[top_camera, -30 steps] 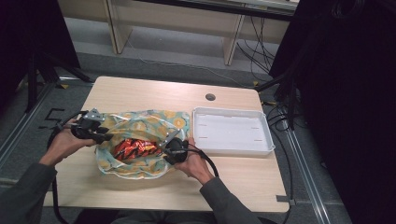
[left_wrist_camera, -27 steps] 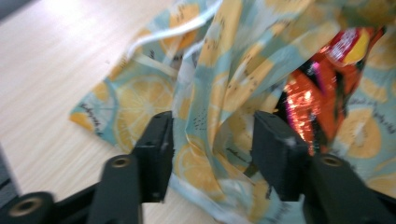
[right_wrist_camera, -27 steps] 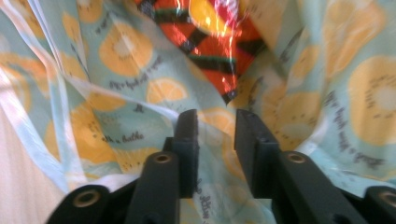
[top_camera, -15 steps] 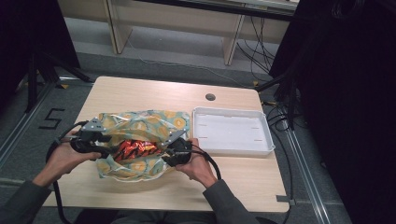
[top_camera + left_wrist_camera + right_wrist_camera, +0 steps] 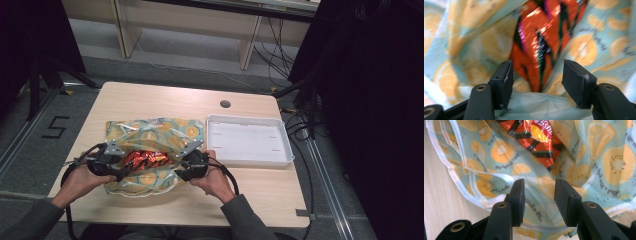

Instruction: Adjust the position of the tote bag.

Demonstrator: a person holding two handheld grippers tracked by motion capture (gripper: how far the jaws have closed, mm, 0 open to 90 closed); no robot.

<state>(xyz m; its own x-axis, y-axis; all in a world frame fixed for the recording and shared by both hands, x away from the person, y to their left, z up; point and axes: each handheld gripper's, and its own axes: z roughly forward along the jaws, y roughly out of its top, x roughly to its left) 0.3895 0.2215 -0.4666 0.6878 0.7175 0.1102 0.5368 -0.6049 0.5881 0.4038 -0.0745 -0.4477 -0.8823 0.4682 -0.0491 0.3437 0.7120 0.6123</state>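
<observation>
A light teal bag (image 5: 150, 135) printed with orange slices lies on the wooden table (image 5: 150, 100). A shiny red-orange snack packet (image 5: 145, 159) shows inside its mouth. My left gripper (image 5: 116, 170) sits at the bag's near left edge. In the left gripper view its jaws (image 5: 536, 67) have just been opening and stand apart, with the packet (image 5: 536, 37) and bag fabric (image 5: 584, 47) in the gap and no pad pressing. My right gripper (image 5: 179, 171) is at the near right edge. Its jaws (image 5: 537, 185) have also just been opening, astride the bag's fabric (image 5: 536, 207) without clamping it.
A white rectangular tray (image 5: 250, 140) stands to the right of the bag, close to the right hand. A round cable hole (image 5: 225, 104) is in the table's far side. Bare wood (image 5: 439, 202) lies beside the bag's hem. Black cables trail from both grippers toward the near edge.
The left hand has come toward the near edge along the bag. Both pairs of jaws now stand wider than before. The right hand has hardly shifted.
</observation>
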